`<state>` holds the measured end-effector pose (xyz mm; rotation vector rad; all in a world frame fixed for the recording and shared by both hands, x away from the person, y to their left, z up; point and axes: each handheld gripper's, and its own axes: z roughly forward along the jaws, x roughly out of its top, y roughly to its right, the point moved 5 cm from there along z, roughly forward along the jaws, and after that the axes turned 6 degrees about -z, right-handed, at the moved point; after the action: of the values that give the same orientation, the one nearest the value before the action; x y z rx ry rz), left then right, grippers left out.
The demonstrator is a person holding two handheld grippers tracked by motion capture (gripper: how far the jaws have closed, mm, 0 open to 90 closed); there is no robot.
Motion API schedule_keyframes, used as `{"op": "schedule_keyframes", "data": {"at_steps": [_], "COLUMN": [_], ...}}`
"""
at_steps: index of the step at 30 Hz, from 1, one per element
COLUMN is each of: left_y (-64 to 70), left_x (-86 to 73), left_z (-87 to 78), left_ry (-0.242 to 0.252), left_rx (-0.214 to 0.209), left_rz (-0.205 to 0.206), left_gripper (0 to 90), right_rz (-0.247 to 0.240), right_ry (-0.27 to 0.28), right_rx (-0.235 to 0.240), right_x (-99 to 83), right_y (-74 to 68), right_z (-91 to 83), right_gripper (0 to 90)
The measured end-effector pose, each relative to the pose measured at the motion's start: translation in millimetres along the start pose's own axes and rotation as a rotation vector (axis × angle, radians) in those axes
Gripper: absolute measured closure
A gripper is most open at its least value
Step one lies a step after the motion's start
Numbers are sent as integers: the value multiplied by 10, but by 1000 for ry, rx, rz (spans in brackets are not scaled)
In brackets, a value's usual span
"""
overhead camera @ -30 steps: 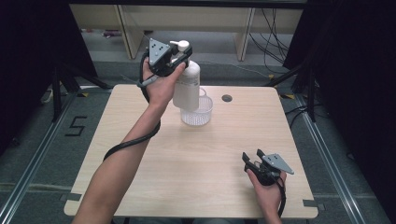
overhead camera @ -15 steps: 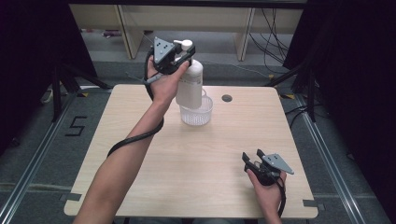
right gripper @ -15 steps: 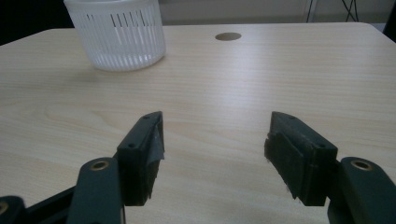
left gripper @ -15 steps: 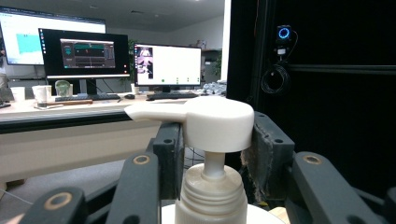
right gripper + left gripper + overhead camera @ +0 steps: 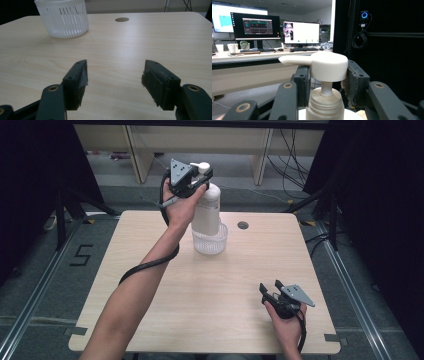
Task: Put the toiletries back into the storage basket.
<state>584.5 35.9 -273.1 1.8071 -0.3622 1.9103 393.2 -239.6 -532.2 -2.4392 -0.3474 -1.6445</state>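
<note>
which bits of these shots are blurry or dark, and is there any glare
High view: table evenly lit, surroundings nearly black. Left gripper view: pump bottle fairly sharp, the jaws' near ends soft, monitors glaring white, right side black. Right gripper view: basket and right gripper slightly soft, mild sheen on the wood.

Both grippers are black, each topped by a grey three-cornered plate studded with small dark screws. The left gripper [image 5: 192, 180] trails a thick black cable along a bare, sleeveless forearm toward 7 o'clock. The right gripper [image 5: 272, 290] has brass-ringed pivot holes on its arms, worn rubbery pads [image 5: 81, 78] on its jaws, and a black cable looping toward 5 o'clock.
</note>
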Motion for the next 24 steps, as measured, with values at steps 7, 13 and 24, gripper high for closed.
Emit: {"op": "schedule_keyframes", "data": {"at_steps": [7, 13, 24], "left_y": [2, -2, -40], "left_x": [-48, -100, -182], "left_z": [53, 90, 146], "left_ry": [-8, -19, -35], "left_rx": [3, 2, 12], "left_rz": [1, 3, 6], "left_gripper": [591, 591, 591], "right_rz": [-34, -29, -35], "right_ry": [13, 16, 12], "right_rx": [0, 3, -2], "right_x": [5, 6, 5], "right_y": [27, 25, 28], "right_z": [5, 10, 3], "right_gripper": [372, 372, 372]}}
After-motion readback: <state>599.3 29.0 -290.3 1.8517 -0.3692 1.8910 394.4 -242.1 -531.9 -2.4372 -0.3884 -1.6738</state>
